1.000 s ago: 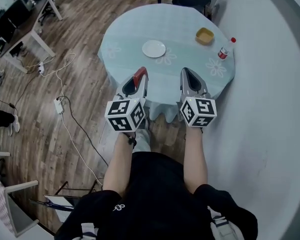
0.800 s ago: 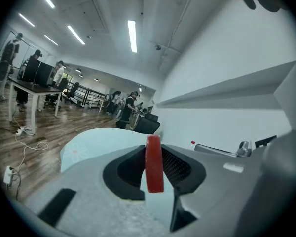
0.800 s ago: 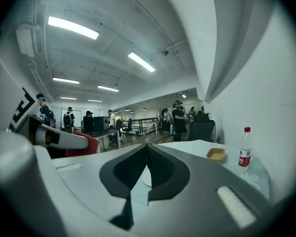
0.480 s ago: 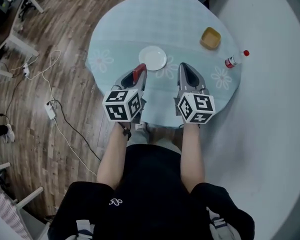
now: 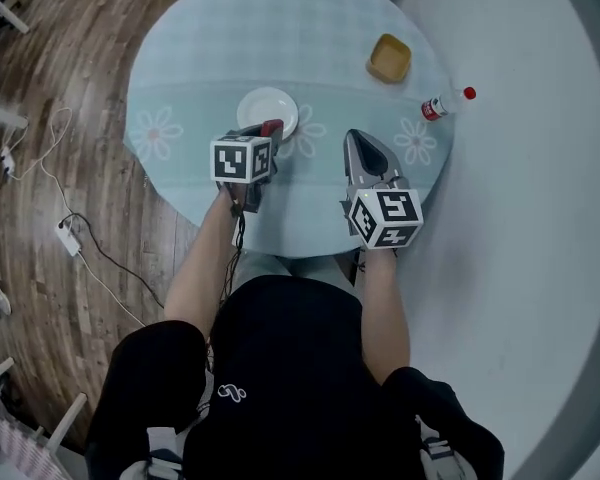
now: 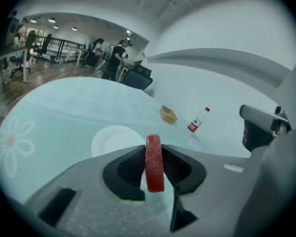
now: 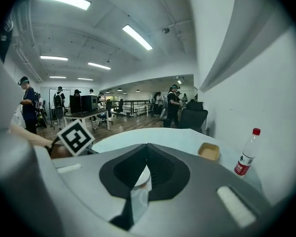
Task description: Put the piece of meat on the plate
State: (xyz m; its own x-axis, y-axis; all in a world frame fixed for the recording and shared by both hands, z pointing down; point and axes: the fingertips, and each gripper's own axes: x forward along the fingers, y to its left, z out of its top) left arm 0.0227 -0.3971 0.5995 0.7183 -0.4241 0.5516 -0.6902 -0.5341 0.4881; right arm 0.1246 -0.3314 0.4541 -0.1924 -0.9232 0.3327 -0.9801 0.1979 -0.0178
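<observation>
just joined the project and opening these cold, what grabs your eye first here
First comes the red piece of meat pinched upright in the jaws of the left gripper, right at the near edge of the white plate. Next, the round table in its pale blue flowered cloth, with a yellow bowl and a red-capped bottle toward its right side. The right gripper hangs to the plate's right, jaws together and empty.

"Where's the flat red piece of meat (image 6: 154,162)?"

"Clamped upright on its edge between the jaws of the left gripper (image 5: 267,131), over the rim of the round white plate (image 5: 265,106) on the person's side."

"And the plate?"

"Lying flat on the pale blue round bench (image 5: 320,38). Whether the meat touches it, I can't tell."
</observation>
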